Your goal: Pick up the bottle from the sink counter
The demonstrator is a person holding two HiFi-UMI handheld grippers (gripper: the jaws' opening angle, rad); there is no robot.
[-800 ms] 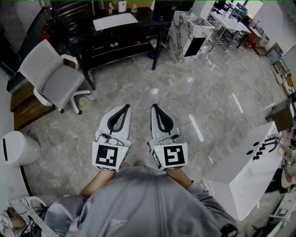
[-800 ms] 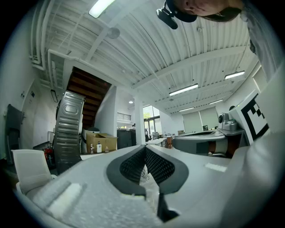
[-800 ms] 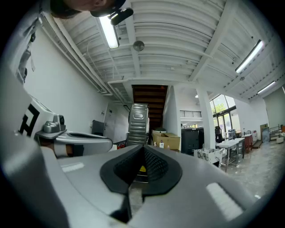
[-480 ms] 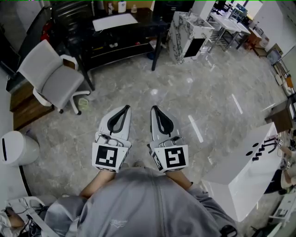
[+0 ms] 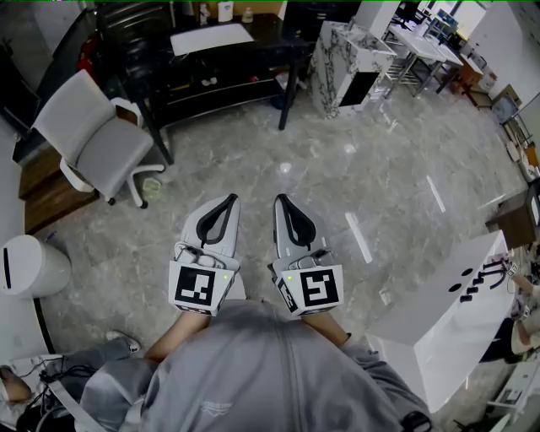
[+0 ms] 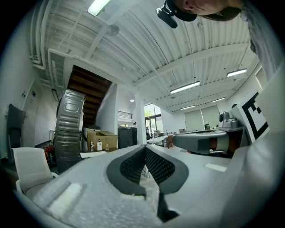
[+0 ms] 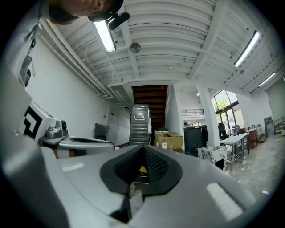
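Both grippers sit close in front of my body, side by side above the marbled floor. The left gripper (image 5: pixel 229 199) is shut with nothing between its jaws, and the left gripper view (image 6: pixel 144 149) shows its black pads meeting. My right gripper (image 5: pixel 281 200) is shut and empty too, its pads (image 7: pixel 143 148) closed. Far ahead, small white bottles (image 5: pixel 223 10) stand at the back of a dark table; they appear tiny in the left gripper view (image 6: pixel 99 145) and the right gripper view (image 7: pixel 164 145). A marble-faced counter (image 5: pixel 342 51) stands beside that table.
A grey office chair (image 5: pixel 93 139) stands at the left and a white bin (image 5: pixel 29 268) at the far left. A white table (image 5: pixel 447 325) carrying small dark items is at the right. The dark table (image 5: pixel 253 52) holds a white sheet. A shoe (image 5: pixel 126 341) shows at lower left.
Both grippers stay shut and almost still. The view has shifted slightly, and a shoe has come into sight at the lower left.
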